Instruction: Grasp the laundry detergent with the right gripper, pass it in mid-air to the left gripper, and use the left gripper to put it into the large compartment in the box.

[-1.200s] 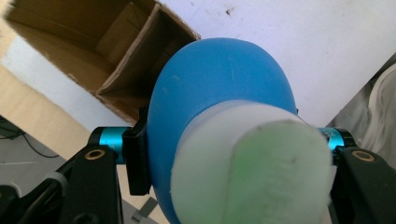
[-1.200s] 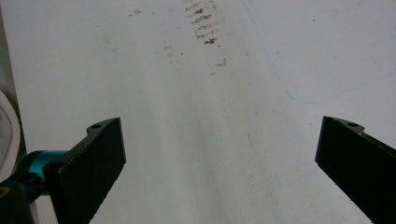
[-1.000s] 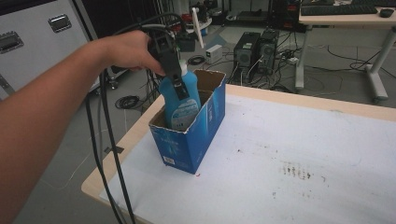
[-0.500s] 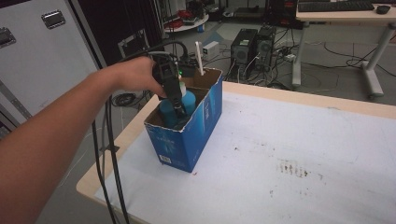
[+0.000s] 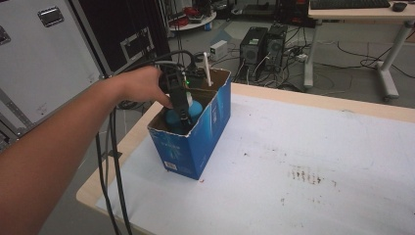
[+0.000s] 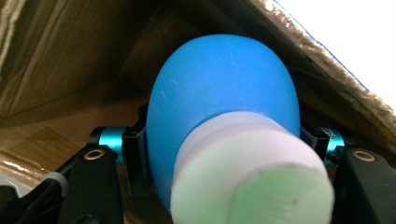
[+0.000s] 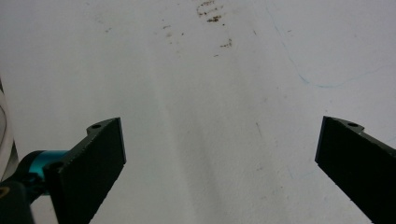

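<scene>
— While the left hand-held gripper point(image 6: 219, 154) reaches down into the box point(image 5: 195, 147), what is it clamped on?
— A bottle point(image 6: 224, 107): rounded, matte bright blue body, with a wide white ribbed cap whose flat top looks pale green. Both jaws press its sides, just under the cap.
— Where does the bottle sit?
— Inside the blue cardboard box, at the surface's point(image 5: 303, 147) left corner.
— And the right hand-held gripper point(image 7: 219, 163)?
— Jaws wide apart, holding nothing, over the white surface.

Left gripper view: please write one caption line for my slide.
Left gripper shut on a blue bottle with a white cap, inside the cardboard box.
</scene>
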`<state>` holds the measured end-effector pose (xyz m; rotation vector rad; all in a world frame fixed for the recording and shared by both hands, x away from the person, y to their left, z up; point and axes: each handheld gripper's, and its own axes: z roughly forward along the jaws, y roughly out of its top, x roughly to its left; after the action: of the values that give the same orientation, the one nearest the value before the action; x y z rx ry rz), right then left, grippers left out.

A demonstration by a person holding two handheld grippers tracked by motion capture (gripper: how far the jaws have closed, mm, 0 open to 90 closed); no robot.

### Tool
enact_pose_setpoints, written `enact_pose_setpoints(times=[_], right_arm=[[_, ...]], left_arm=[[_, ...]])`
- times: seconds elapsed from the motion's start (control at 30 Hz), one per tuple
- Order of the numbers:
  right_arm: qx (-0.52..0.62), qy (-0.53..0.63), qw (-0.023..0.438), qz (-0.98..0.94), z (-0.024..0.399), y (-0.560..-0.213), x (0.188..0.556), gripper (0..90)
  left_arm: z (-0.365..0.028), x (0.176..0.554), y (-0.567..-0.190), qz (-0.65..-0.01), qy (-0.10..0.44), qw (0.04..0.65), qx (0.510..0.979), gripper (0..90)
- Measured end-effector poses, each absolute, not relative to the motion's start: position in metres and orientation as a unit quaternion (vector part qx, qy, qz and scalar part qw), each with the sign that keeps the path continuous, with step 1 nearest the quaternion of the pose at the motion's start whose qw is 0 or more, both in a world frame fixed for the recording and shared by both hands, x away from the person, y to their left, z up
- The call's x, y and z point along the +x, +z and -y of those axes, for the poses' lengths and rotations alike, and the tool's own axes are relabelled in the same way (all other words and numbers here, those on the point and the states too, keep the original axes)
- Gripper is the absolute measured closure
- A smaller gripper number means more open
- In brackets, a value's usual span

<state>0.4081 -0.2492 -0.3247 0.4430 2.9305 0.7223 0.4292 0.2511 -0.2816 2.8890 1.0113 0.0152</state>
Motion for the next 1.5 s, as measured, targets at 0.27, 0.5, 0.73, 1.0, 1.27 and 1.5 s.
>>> enact_pose_setpoints(times=[0.27, 0.5, 0.73, 1.0, 1.27, 1.5], right_arm=[[0.144, 0.234, 0.048, -0.96, 0.248, -0.325, 0.407, 1.0], [0.142, 0.234, 0.049, -0.961, 0.246, -0.324, 0.406, 1.0], [0.137, 0.231, 0.048, -0.962, 0.243, -0.324, 0.404, 1.1], [0.137, 0.232, 0.051, -0.962, 0.243, -0.323, 0.402, 1.1], [0.137, 0.234, 0.054, -0.961, 0.245, -0.321, 0.4, 1.1], [0.138, 0.236, 0.055, -0.96, 0.247, -0.32, 0.399, 1.1]], left_arm=[[-0.248, 0.43, -0.284, -0.332, 0.012, 0.032, 0.943, 31.0], [-0.25, 0.43, -0.277, -0.339, 0.018, 0.045, 0.939, 26.9], [-0.255, 0.427, -0.252, -0.341, 0.034, 0.085, 0.936, 26.8], [-0.254, 0.423, -0.215, -0.343, 0.052, 0.147, 0.926, 26.8], [-0.238, 0.42, -0.189, -0.329, 0.073, 0.186, 0.923, 19.6], [-0.213, 0.42, -0.173, -0.296, 0.083, 0.203, 0.93, 19.6]])
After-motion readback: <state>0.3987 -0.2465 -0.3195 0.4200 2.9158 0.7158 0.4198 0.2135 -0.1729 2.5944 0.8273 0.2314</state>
